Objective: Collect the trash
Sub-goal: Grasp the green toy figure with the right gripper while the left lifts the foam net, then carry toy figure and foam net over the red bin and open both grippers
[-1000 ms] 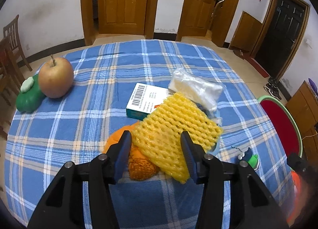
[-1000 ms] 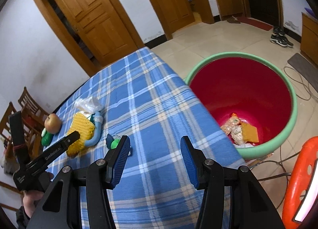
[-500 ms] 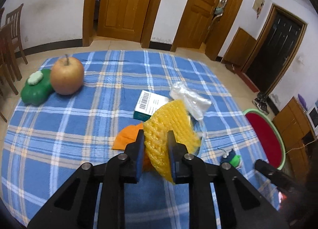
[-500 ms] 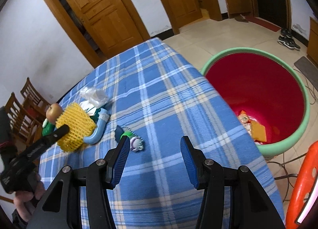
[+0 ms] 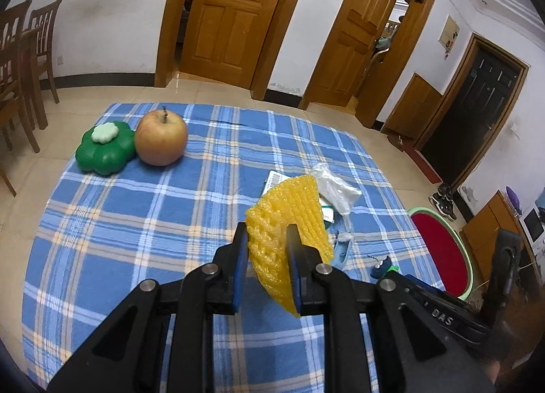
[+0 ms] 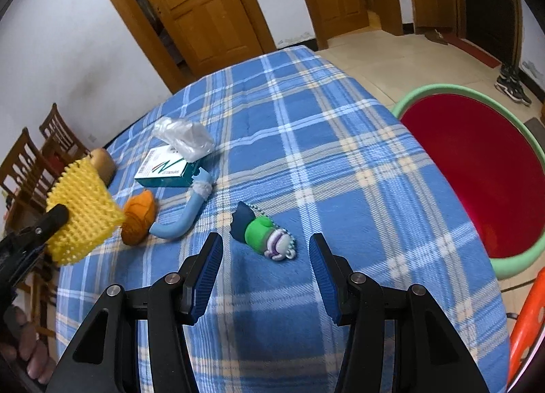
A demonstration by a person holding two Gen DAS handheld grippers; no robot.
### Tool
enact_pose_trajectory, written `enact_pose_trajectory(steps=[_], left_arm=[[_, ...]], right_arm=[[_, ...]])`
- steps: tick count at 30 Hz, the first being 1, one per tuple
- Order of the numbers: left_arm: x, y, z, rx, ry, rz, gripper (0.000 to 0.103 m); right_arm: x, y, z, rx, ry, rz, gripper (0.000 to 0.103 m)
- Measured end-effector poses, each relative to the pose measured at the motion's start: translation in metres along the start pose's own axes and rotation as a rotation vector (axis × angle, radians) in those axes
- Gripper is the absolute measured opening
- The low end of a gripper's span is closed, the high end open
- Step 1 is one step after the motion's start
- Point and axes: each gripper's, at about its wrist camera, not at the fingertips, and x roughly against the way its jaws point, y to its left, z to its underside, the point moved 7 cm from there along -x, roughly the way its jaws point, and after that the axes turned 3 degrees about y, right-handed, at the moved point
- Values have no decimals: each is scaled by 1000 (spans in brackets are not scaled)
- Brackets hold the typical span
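My left gripper (image 5: 265,239) is shut on a yellow foam fruit net (image 5: 289,222) and holds it above the blue plaid table; the net also shows at the left of the right wrist view (image 6: 81,212). My right gripper (image 6: 265,256) is open and empty, just above a small green and purple toy (image 6: 269,234). On the cloth lie orange peel (image 6: 138,217), a blue curved tube (image 6: 185,219), a teal and white box (image 6: 163,168) and a clear plastic bag (image 6: 184,136). The red basin with green rim (image 6: 477,168) stands on the floor to the right.
An apple (image 5: 160,139) and a green flower-shaped container (image 5: 104,149) sit at the table's far left. Wooden chairs (image 5: 24,59) stand beyond the left edge. An orange object (image 6: 526,321) is at the lower right. Wooden doors line the back wall.
My left gripper closed on the yellow net and lifted it off the table, uncovering the peel and tube. My right gripper swung left from the basin and moved over the green toy.
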Motion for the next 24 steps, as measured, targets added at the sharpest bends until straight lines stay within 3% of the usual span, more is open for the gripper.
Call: enact_pose_trajectory(steps=[7,9,10,13,14,18,24], left_arm=[[-2,6,8,8,14,-5,21],[-4,6,12,8,19,-12,21],[-4,5,14,5,24,-19,21],[-3,5,19,7,31,-24,21],[-2,5,20,9,29,-25,21],[1,1,25,11,28,-22,21],[4,-17,28,-15,28,-5,21]], right_arm=[[-11,7,-6,32,-32,49,54],[-11,10,-5,69,-40,89,44],[-12,11,-5,82,-42,93,43],[-10,9,-4,80,-48,77,42],[-10,8,-4,76,-48,68,29],[-2,4,-3,53,-53,19,22],[15,-9,3,24,-79,-4,22]])
